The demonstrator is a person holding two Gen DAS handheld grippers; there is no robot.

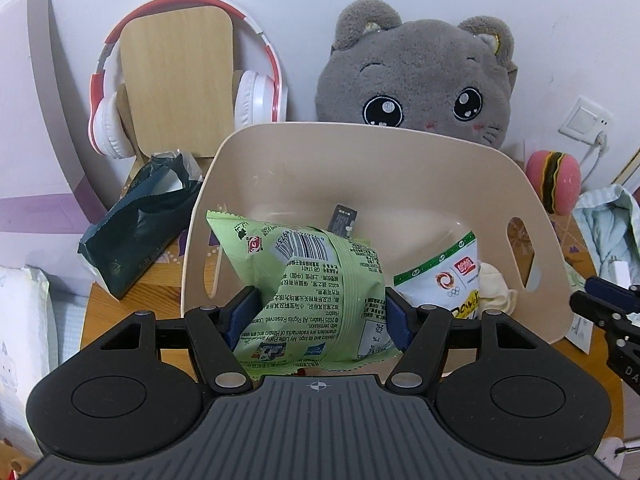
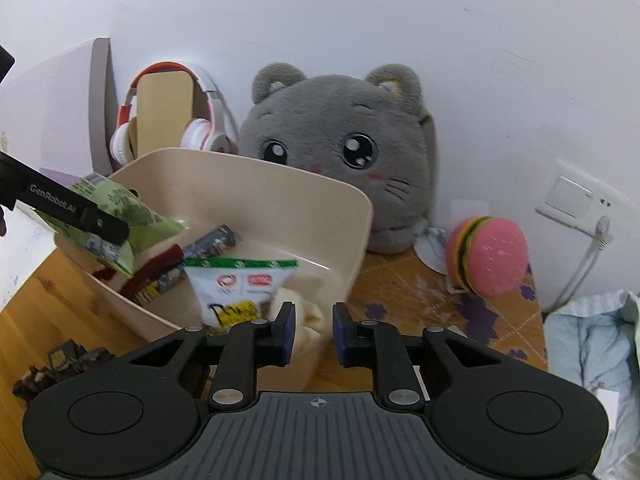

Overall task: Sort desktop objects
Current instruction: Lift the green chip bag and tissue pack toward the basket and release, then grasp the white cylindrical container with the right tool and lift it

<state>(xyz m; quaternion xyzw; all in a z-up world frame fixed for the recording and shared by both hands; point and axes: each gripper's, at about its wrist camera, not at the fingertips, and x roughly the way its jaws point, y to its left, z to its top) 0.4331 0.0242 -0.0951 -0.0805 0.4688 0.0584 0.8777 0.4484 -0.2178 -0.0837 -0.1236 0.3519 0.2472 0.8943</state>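
My left gripper (image 1: 320,314) is shut on a green snack bag (image 1: 320,280) and holds it above the near part of the beige bin (image 1: 400,152). In the right wrist view one of its fingers (image 2: 100,222) shows across that green bag (image 2: 136,216) over the bin's (image 2: 280,184) left side. Inside the bin lie a white snack bag (image 2: 240,284), a dark stick pack (image 2: 212,240), a red item (image 2: 160,260) and a cream cloth (image 2: 310,320). My right gripper (image 2: 314,332) hovers at the bin's near right corner, jaws a little apart, with nothing between them.
A dark green bag (image 1: 136,232) lies left of the bin. Red-and-white headphones (image 1: 108,120) on a wooden stand and a grey plush cat (image 1: 416,72) stand against the wall. A burger toy (image 2: 488,256) and pale cloth (image 2: 592,344) are on the right; dark wrappers (image 2: 60,364) lie near left.
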